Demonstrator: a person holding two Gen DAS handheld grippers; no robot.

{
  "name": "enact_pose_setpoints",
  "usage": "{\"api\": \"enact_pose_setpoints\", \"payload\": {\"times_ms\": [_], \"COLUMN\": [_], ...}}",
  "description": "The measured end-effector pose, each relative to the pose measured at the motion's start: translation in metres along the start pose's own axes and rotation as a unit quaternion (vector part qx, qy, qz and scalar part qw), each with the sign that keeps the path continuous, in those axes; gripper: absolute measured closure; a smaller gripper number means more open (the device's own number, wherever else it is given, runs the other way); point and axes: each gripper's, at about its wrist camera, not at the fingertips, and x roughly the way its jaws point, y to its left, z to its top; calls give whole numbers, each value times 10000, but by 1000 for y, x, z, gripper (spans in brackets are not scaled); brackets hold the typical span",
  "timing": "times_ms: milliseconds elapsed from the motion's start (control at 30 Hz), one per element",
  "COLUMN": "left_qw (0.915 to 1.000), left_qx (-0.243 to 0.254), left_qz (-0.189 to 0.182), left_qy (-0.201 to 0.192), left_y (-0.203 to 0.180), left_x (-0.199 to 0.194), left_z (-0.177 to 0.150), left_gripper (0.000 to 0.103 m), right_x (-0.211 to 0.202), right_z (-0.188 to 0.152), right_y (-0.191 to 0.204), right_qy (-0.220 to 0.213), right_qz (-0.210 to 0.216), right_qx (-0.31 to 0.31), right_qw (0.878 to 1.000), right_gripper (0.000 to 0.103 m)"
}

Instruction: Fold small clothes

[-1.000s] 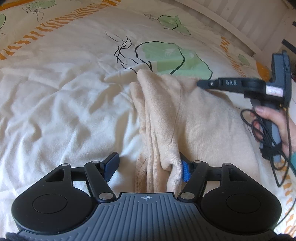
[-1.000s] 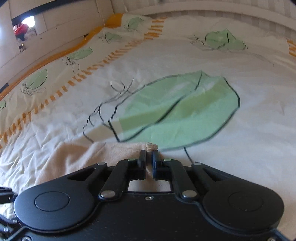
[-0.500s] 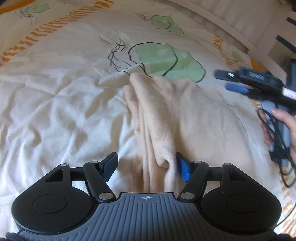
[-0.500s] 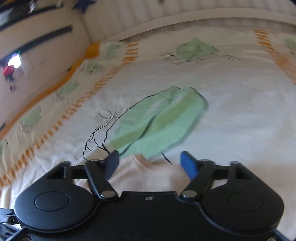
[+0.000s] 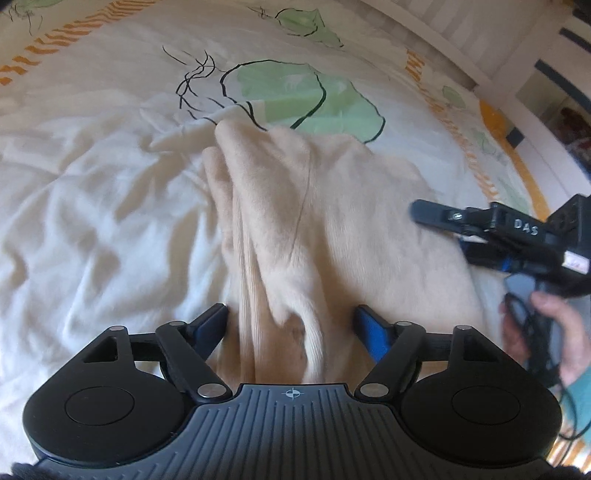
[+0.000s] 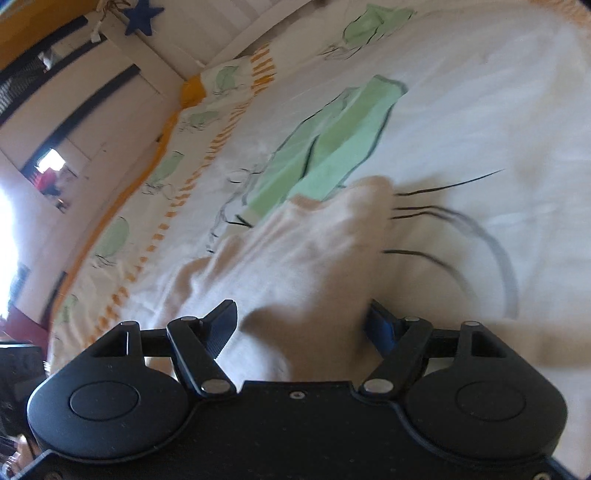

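Beige garment [image 5: 332, 221] bunched mid-frame on bed [image 5: 92, 221]. Left tongs [image 5: 291, 325] and right tongs [image 6: 301, 321]: both just opening, wide, cloth between, ungripped.

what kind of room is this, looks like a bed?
Most likely a child's bedroom. A beige garment lies on a rumpled white duvet printed with green leaves, and a blue star hangs on the white slatted wall behind.

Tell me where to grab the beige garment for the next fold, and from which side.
Take the beige garment at its bunched, ridged edge, probably from the near end, where the open left hand-held gripper already straddles it. The folds stand up off the bedspread there, so they give something to pinch; the flat part does not.
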Motion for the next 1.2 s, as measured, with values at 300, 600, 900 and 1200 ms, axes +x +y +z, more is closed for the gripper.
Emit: {"api": "enact_pose_setpoints", "payload": {"times_ms": [300,600,900,1200], "left_qw": [9986,9977,9928,9869], "left_qx": [-172,-276,-48,124], "left_qz": [-499,-587,-954,-1227], "left_qy": [-56,214,716,1040], "left_y": [7,-7,-63,-109], "left_x": [9,-1,-11,-30], "left_z": [10,12,-36,-93], "left_gripper": [56,72,72,71], "right_x": [16,-8,-85,-156], "right_z": [-1,-4,-46,-96], "right_y": [8,19,6,1], "right_qy": [-33,-145,64,147], "right_qz": [-146,-463,-834,-1128], "right_qx": [-82,74,226,272], "right_qw": [9999,9988,9962,9931], "right_gripper": [53,62,62,56]}}
